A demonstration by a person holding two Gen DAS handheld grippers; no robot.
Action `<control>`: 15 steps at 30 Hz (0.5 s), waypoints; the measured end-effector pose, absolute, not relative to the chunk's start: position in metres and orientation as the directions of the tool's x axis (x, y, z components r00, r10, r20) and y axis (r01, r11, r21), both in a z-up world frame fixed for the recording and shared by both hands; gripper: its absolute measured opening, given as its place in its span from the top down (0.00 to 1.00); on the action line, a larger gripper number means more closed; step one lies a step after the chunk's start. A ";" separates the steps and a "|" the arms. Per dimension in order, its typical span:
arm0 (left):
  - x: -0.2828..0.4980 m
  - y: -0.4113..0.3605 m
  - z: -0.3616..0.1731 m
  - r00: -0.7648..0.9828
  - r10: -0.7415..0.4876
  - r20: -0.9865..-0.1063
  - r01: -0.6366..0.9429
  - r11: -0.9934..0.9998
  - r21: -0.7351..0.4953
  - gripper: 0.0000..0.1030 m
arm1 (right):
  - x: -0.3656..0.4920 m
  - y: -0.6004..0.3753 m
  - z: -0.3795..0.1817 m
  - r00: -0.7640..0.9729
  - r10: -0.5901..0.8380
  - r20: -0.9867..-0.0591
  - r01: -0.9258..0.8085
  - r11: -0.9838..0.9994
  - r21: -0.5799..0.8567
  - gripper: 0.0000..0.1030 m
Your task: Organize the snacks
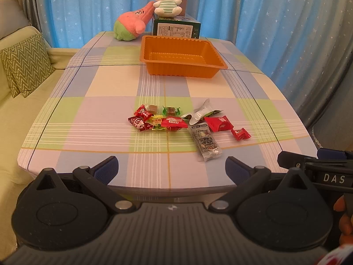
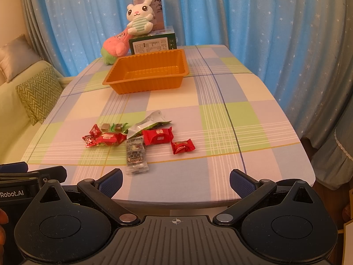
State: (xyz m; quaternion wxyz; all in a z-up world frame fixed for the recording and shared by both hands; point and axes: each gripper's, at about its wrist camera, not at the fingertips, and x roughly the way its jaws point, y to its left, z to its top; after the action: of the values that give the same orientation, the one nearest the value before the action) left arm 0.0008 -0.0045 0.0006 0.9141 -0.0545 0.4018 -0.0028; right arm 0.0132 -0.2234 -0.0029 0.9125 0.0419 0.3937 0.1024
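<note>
Orange tray [image 1: 181, 71] showing ribbed glossy plastic. Candy wrappers [image 1: 171, 123] shining as crinkly foil. Checked tablecloth [image 2: 231, 114] lying matt, smooth. Plush toys [image 1: 166, 0] looking fuzzy. Gripper pads [image 2: 240, 183] showing textured blue rubber.

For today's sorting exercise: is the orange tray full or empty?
Empty. The orange tray shows only its bare ribbed floor; all snacks lie on the tablecloth.

you're facing blue star-dotted curtains [image 1: 253, 11] drawn behind a table [image 1: 110, 88] in a checked pastel cloth. on your left sits a pale green sofa [image 1: 13, 114] with a zigzag cushion [image 1: 26, 64]. warm light.
</note>
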 end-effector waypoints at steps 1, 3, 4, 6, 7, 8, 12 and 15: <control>0.001 -0.005 0.001 0.677 -0.049 -0.735 -0.039 0.994 -0.102 0.01 | 0.013 -0.223 -0.003 0.669 0.220 -0.710 -0.154 0.975 0.157 0.00; 0.001 -0.005 0.000 0.678 -0.049 -0.734 -0.039 0.994 -0.103 0.01 | 0.013 -0.224 -0.003 0.669 0.220 -0.710 -0.154 0.975 0.158 0.00; 0.001 -0.005 0.000 0.678 -0.049 -0.734 -0.039 0.994 -0.102 0.01 | 0.013 -0.224 -0.003 0.669 0.220 -0.710 -0.154 0.975 0.158 0.00; 0.001 -0.005 0.000 0.677 -0.050 -0.734 -0.038 0.994 -0.103 0.01 | 0.013 -0.224 -0.002 0.670 0.219 -0.710 -0.153 0.976 0.157 0.00; 0.001 -0.005 0.000 0.677 -0.049 -0.734 -0.038 0.994 -0.102 0.01 | 0.013 -0.224 -0.002 0.669 0.220 -0.710 -0.153 0.976 0.158 0.00; 0.001 -0.004 0.000 0.678 -0.049 -0.734 -0.039 0.994 -0.102 0.01 | 0.013 -0.224 -0.002 0.669 0.220 -0.710 -0.153 0.975 0.158 0.00; 0.001 -0.005 0.000 0.678 -0.048 -0.734 -0.039 0.994 -0.101 0.01 | 0.013 -0.224 -0.003 0.670 0.219 -0.709 -0.153 0.976 0.158 0.00; 0.001 -0.005 0.000 0.677 -0.049 -0.734 -0.039 0.994 -0.102 0.01 | 0.014 -0.224 -0.002 0.671 0.218 -0.709 -0.150 0.976 0.158 0.00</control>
State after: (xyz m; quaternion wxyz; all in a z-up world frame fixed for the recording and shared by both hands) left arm 0.0008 -0.0047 0.0003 0.9142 -0.0547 0.4016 -0.0026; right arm 0.0136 -0.2245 -0.0020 0.9130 0.0433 0.3928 0.1010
